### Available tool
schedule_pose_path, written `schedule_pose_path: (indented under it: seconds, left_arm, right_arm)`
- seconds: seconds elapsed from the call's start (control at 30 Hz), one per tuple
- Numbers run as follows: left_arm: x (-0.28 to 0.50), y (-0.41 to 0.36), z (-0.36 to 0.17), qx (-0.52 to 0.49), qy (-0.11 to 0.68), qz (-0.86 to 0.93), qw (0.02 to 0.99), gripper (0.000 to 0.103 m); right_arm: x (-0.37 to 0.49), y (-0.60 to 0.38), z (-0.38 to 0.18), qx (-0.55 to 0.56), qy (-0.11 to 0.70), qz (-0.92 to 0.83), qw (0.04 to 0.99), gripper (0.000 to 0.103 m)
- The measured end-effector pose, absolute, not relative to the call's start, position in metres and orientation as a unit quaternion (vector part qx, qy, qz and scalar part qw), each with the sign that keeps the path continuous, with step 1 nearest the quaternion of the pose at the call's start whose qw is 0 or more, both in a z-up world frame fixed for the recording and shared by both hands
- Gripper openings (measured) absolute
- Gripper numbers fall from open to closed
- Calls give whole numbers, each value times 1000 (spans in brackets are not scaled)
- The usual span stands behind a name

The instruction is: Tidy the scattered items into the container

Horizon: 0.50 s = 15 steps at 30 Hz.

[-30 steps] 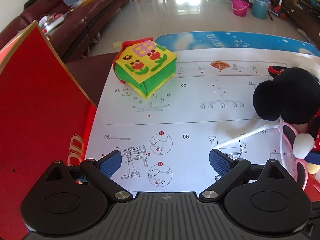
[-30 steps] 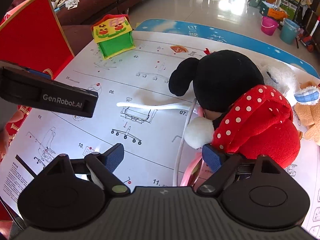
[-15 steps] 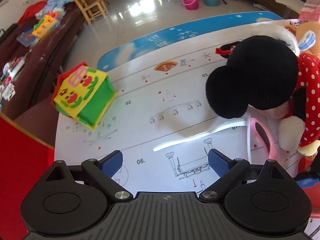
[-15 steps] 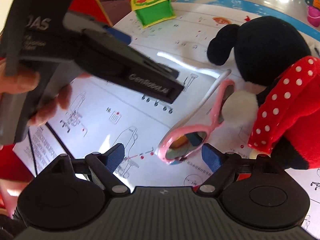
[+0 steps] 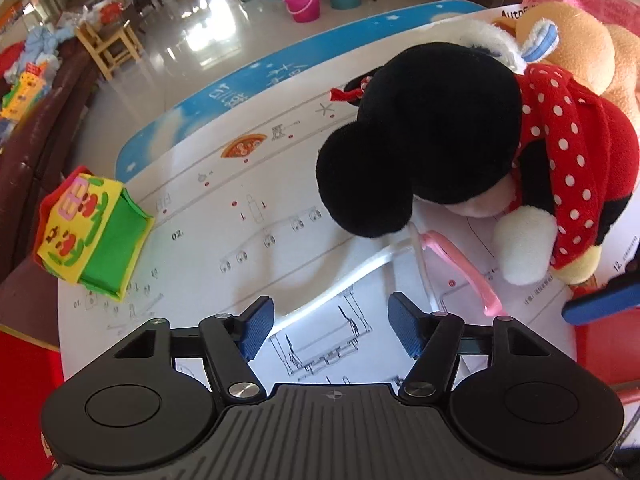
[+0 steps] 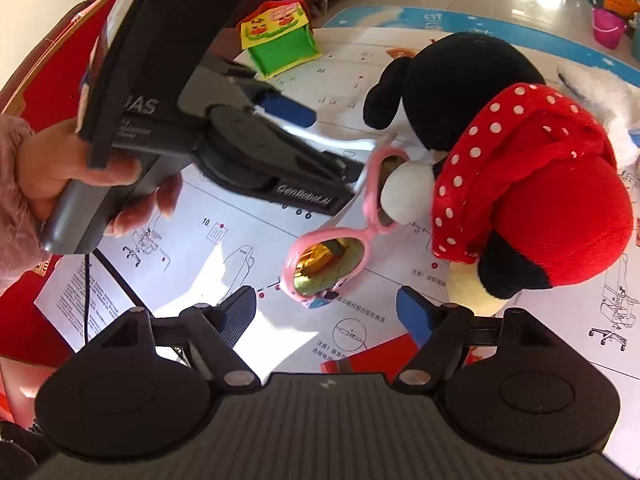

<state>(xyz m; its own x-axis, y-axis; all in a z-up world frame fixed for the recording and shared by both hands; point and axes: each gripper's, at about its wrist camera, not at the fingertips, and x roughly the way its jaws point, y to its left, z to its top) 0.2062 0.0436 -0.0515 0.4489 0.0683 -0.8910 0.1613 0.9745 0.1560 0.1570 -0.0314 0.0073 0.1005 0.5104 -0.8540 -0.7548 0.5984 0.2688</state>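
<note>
Pink sunglasses (image 6: 340, 252) with white arms lie on a white instruction sheet (image 5: 224, 240), partly under a black plush mouse in a red dotted dress (image 6: 520, 168). My right gripper (image 6: 326, 312) is open and empty, just short of the near lens. My left gripper (image 5: 331, 326) is open and empty, hovering over one white arm (image 5: 340, 282) of the sunglasses. The plush mouse (image 5: 460, 140) fills the right of the left wrist view. A yellow-green felt house (image 5: 92, 236) stands at the sheet's left edge; it also shows in the right wrist view (image 6: 280, 40).
A tan plush bear (image 5: 580, 40) lies behind the mouse. Red box surfaces (image 6: 40, 88) border the sheet on the left and below. A blue mat (image 5: 280, 72) edges the far side. A sofa, chairs and buckets stand on the floor beyond.
My left gripper has swung right from the felt house toward the mouse and sunglasses and come lower. My right gripper has pulled back and dropped closer to the pink lens.
</note>
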Motion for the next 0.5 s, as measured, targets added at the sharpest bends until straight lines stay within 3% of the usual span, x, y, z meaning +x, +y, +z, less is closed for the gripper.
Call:
schedule_pose_path:
  seconds: [0.17,0.37,0.5]
  left_arm:
    - [184,43,-52,87,544,-43,834,72]
    - [151,36,-50,65,558,-78,824,71]
    - [138,24,-46,91,556,-90,821,70]
  right_arm:
    - [147,-26,1,-144,515,420,733,75]
    - [154,-42,1,-142,509,371,763,61]
    - [162,-60,8,-122,507,326,789,60]
